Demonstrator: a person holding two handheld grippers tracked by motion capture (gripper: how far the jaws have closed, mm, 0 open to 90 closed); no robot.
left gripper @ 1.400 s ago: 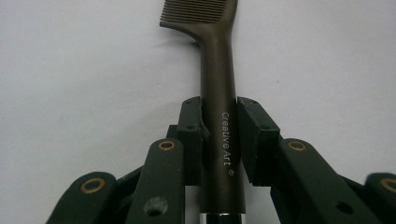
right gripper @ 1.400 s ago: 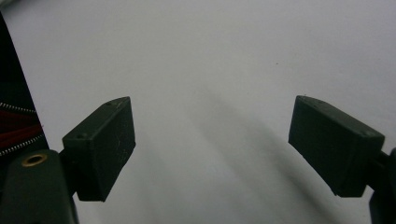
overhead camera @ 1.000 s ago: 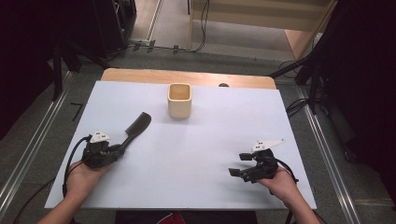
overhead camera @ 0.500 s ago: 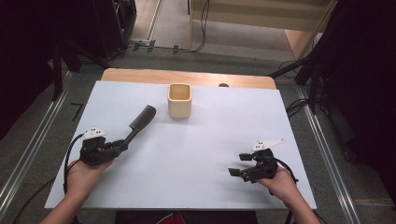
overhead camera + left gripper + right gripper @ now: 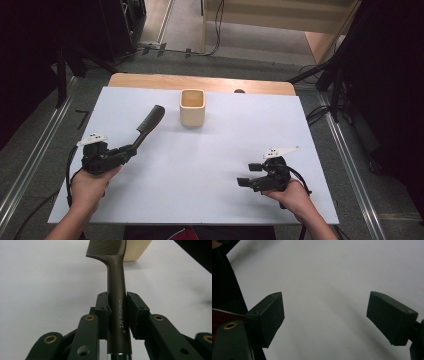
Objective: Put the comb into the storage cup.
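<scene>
White table (image 5: 220, 165) bears one cup (image 5: 192, 107); left gripper (image 5: 131, 149) clamps one comb (image 5: 150, 121), right gripper (image 5: 249, 174) gapes empty.

Comb (image 5: 149, 121) in left tool (image 5: 131, 148), near cup (image 5: 192, 107)

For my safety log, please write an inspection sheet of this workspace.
Surface: white table, wooden strip at far edge.
Job's things: dark comb held by its handle, head aimed at cream cup.
Clutter: nothing seen.
Tools: left tool shut on comb; right tool open, holding nothing.
Cables: one trails from each tool; more lie on the floor.
Surroundings: grey floor, dark stands, wooden furniture behind.
</scene>
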